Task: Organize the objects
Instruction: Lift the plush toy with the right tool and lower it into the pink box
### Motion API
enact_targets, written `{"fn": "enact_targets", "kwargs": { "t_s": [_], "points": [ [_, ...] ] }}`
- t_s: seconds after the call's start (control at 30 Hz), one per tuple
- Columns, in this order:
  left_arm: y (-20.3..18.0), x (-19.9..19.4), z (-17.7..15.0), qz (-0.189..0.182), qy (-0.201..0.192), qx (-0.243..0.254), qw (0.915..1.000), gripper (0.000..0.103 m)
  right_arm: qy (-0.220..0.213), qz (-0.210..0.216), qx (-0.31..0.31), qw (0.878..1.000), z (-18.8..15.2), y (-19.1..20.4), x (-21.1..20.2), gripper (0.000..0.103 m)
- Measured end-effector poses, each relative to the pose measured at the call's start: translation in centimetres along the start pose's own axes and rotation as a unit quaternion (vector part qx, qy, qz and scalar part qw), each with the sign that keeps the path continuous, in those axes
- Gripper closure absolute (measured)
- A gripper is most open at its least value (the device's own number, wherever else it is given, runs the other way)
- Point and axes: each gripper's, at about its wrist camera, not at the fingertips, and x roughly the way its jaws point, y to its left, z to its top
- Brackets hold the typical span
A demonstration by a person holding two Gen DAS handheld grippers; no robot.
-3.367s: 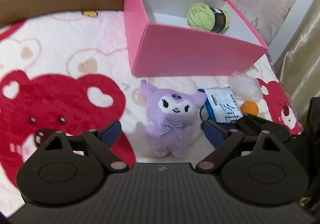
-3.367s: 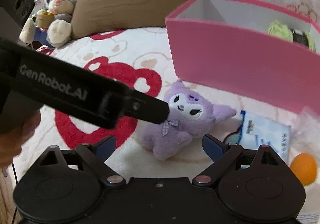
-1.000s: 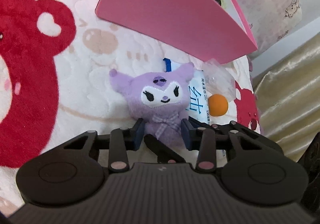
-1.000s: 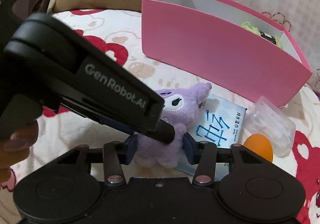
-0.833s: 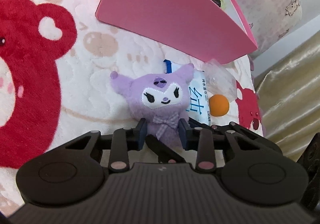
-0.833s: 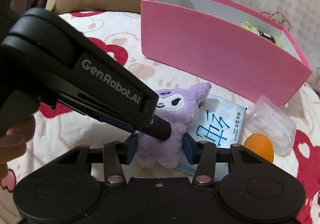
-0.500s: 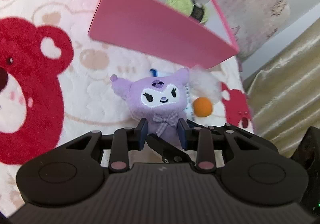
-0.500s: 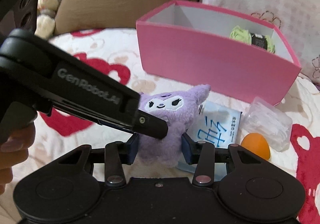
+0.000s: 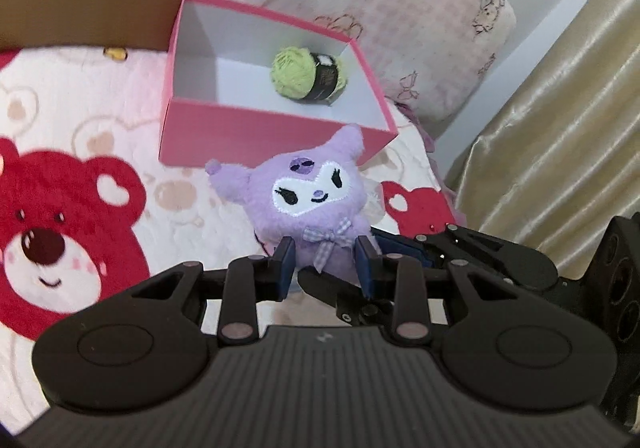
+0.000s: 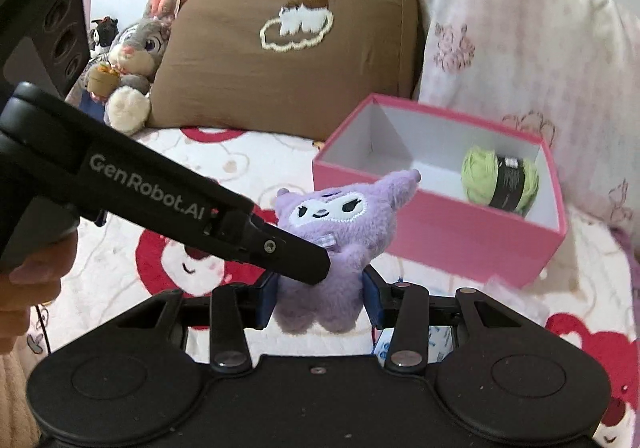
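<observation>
Lifted off the blanket (image 9: 80,119) since a second ago, purple plush (image 9: 316,203) clamped by both left gripper (image 9: 325,264) and right gripper (image 10: 318,298), ready for the pink box (image 9: 256,131)

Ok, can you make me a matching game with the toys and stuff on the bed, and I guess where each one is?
Things:
1. purple plush
2. green yarn ball
3. grey bunny toy
4. pink box

Places:
A. inside the box
B. leaning by the brown pillow
C. held by both hand-held grippers
D. open, on the bear blanket

Pairs: 1-C, 2-A, 3-B, 4-D
</observation>
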Motion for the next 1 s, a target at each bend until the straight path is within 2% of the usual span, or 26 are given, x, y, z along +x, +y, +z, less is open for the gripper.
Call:
{"fn": "enact_targets", "kwargs": {
  "t_s": [0.13,0.27,0.57,0.73,0.83,1.0],
  "points": [
    [-1.3,-1.1,2.0,-0.001,-0.017,0.020,0.9996,0.073,-0.018,0.005,0.008,1.000,2.1,-1.3,-0.4,0.055],
    [-2.8,-0.6,4.6,0.006,-0.007,0.048,0.9988,0.073,-0.011,0.018,0.031,0.999,4.3,-3.4,0.2,0.055],
    [-4.1,2.4,9.7,0.023,-0.003,0.052,0.9984,0.072,-0.012,0.019,0.052,0.998,7.7,-7.3,2.5,0.055],
    [-2.5,5.7,13.2,0.030,0.007,0.012,0.9994,0.070,0.012,0.028,0.068,0.997,9.8,-10.3,6.2,0.055],
    [-1.1,8.3,14.8,0.047,0.010,-0.006,0.9988,0.070,0.027,0.031,0.075,0.996,10.5,-11.9,9.2,0.055],
    [1.9,13.0,17.5,0.068,0.037,-0.041,0.9962,0.069,0.051,0.033,0.087,0.994,10.8,-14.1,14.2,0.055]
  ]
}}
